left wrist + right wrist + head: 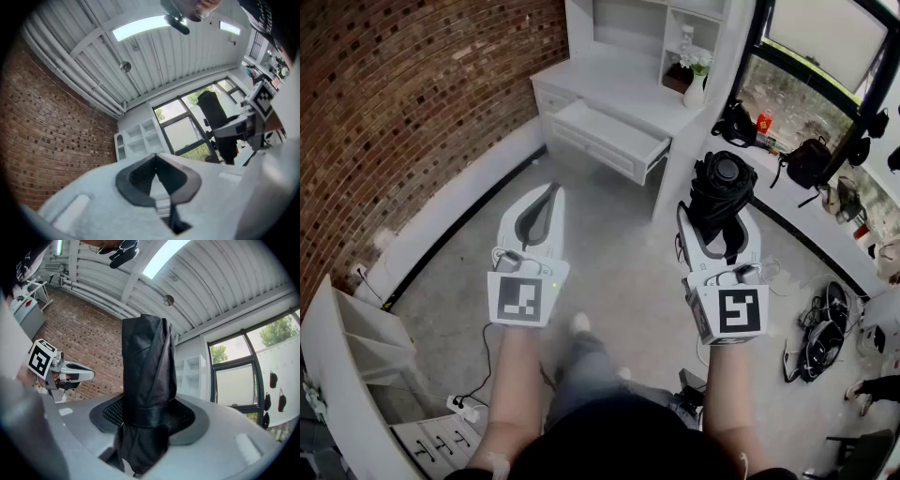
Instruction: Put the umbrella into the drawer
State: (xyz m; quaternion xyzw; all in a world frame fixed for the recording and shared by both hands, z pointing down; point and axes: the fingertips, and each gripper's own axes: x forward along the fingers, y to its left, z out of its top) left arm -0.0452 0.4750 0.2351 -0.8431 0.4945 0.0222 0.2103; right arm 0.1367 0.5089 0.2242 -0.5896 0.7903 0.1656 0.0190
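A folded black umbrella (pixel 722 183) stands upright between the jaws of my right gripper (pixel 719 214), which is shut on it at about its strap. The right gripper view shows the umbrella (pixel 147 376) as a dark column rising from the pads. My left gripper (pixel 551 190) is held beside it to the left, shut, its tips together and nothing between them. In the left gripper view the left gripper's (pixel 156 157) dark pads meet at a point. Ahead, the white desk (pixel 609 80) has one drawer (pixel 614 131) pulled open, some way beyond both grippers.
A brick wall (pixel 412 103) runs along the left. A vase with flowers (pixel 694 80) stands on the desk. Bags (pixel 811 159) lie on the window ledge at the right, cables (pixel 825 328) on the floor. A white shelf unit (pixel 356 347) is at the lower left.
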